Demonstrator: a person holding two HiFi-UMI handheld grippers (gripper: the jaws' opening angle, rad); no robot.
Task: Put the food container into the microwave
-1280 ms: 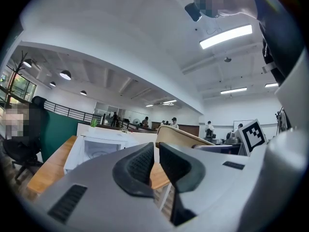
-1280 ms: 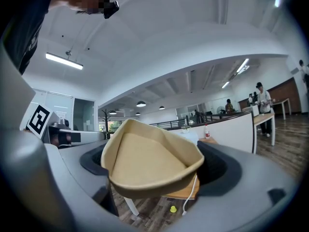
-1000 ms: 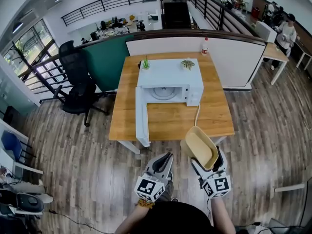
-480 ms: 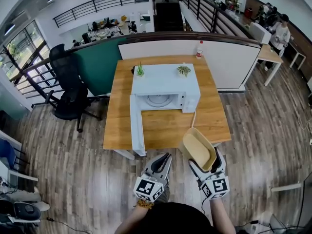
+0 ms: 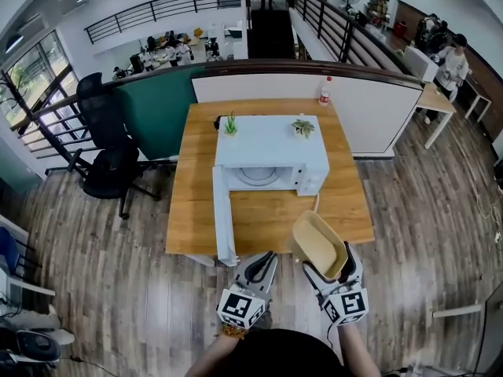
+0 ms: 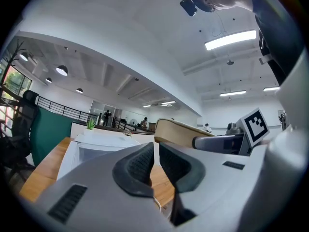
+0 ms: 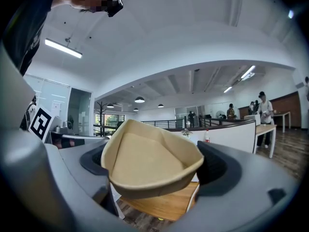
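A tan, empty food container [image 5: 322, 244] [image 7: 147, 158] is squeezed between the jaws of my right gripper [image 5: 330, 269], held tilted just off the table's near edge. The white microwave [image 5: 271, 154] stands on the wooden table [image 5: 189, 187] with its door [image 5: 223, 214] swung open toward me, and the turntable shows inside. My left gripper [image 5: 255, 269] [image 6: 155, 161] hangs beside the right one, jaws closed together with nothing between them. In the left gripper view the container [image 6: 178, 129] and the microwave [image 6: 99, 144] are both visible.
Two small potted plants [image 5: 230, 124] [image 5: 302, 126] sit on top of the microwave. A bottle [image 5: 324, 93] stands at the table's far right edge. A cable [image 5: 317, 203] runs from the microwave over the table. A black office chair [image 5: 106, 159] stands left of the table, on the wood floor.
The table and microwave have shifted slightly in the head view as the head moved. Both grippers keep their poses, and the container stays in the right one.
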